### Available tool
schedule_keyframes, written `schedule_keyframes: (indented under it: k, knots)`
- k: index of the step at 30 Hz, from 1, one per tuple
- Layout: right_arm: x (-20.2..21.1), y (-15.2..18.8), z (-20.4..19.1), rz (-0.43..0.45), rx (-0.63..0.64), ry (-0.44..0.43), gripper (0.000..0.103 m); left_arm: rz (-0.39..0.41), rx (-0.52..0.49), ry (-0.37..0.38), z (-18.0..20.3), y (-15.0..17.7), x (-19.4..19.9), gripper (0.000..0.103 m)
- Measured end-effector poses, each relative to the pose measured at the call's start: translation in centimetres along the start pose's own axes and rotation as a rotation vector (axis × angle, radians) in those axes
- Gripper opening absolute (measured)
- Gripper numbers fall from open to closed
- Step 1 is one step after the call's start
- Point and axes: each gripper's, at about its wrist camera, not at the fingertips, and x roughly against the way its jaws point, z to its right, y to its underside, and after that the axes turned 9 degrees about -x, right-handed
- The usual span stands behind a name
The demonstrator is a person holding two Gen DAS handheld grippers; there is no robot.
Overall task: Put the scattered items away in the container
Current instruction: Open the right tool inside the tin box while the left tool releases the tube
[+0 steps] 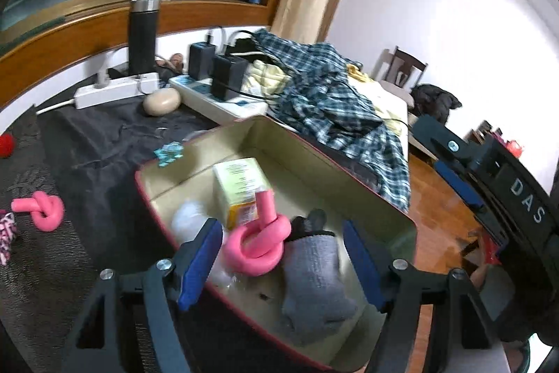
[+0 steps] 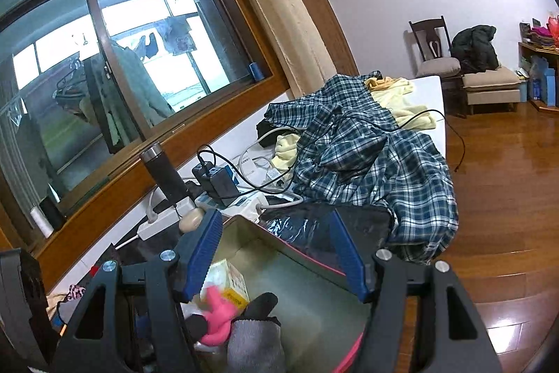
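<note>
The tin (image 1: 367, 184) sits on the dark-covered surface (image 1: 104, 142); inside lie a pink knot (image 1: 256, 242), a grey sock (image 1: 314, 275) and a yellow carton (image 1: 241, 187). Left claw (image 1: 283, 263) jaws apart, empty, above the tin. Right claw (image 2: 279, 257) jaws apart, empty, over the far rim. A second pink knot (image 1: 43, 208) lies outside, left. A plaid shirt (image 2: 367, 156), power strip (image 1: 111, 90) and flask (image 1: 142, 34) crowd the tin's far side
</note>
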Motion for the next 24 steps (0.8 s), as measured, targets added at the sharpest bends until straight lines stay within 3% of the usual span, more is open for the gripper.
schedule_keyframes:
  k: [14,24]
  knots:
    - [-0.5,2.0,-2.3,-0.045,0.049,-0.05,0.068,0.011,0.09,-0.107,-4.5,1.3,2.2,0.073]
    - [-0.8,4.8,-6.8,-0.104,0.13,-0.159,0.071,0.04,0.206,-0.274,-11.7,4.3,7.1,0.073]
